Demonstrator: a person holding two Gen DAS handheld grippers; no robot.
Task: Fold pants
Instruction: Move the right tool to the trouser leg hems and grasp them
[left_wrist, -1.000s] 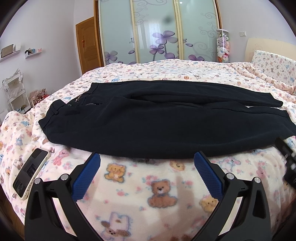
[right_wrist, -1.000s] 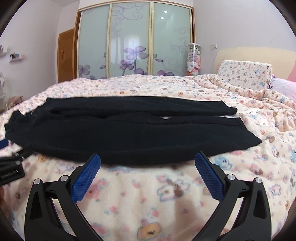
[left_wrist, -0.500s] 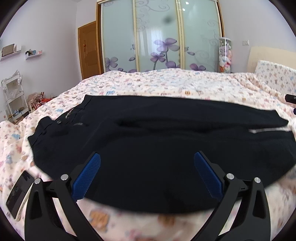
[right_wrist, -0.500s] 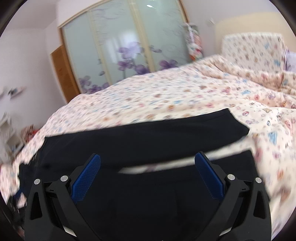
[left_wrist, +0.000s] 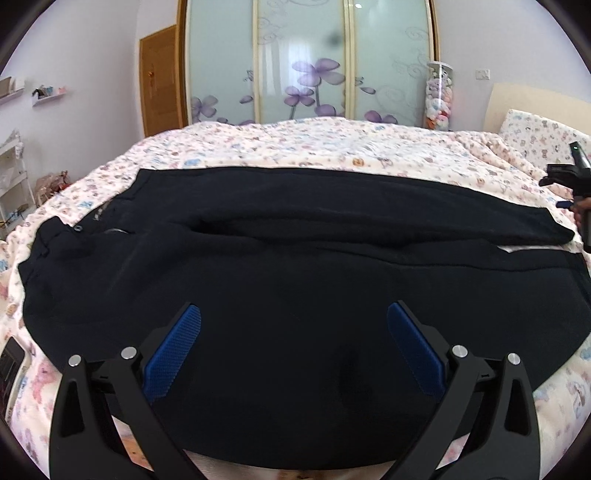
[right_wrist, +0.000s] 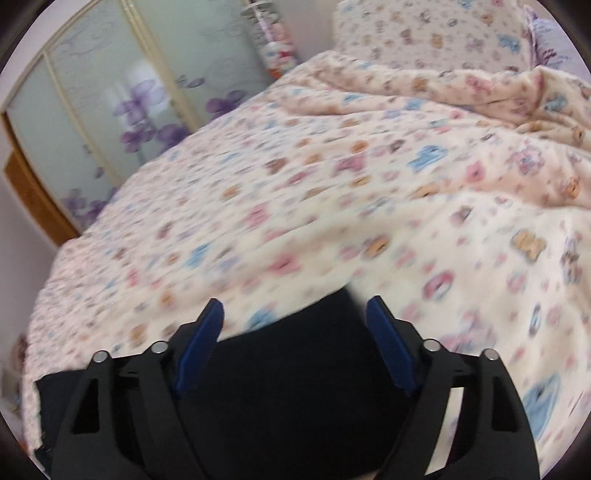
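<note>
A: Where do the pants (left_wrist: 295, 280) lie?

B: Flat on the bed (left_wrist: 332, 147), spread across its patterned blanket, waistband to the left and leg ends to the right in the left wrist view. One leg lies along the far side, the other nearer the camera.

A: And the left gripper (left_wrist: 293, 341)?

B: It hovers over the near leg, the dark cloth filling the space under and between its blue fingers (left_wrist: 173, 354). The fingers stand wide apart and pinch nothing.

A: The right gripper (right_wrist: 293, 339)?

B: It is at the leg ends; in the left wrist view it shows at the far right edge. In its own blurred view a corner of the pants (right_wrist: 295, 387) lies between the fingers (right_wrist: 388, 350), its edge just past their tips. The jaws have just been closing, yet the fingers are still apart, and the blur hides whether they touch the cloth.

A: Anything else?

B: A phone (left_wrist: 9, 363) lies on the bed by the waistband.
</note>
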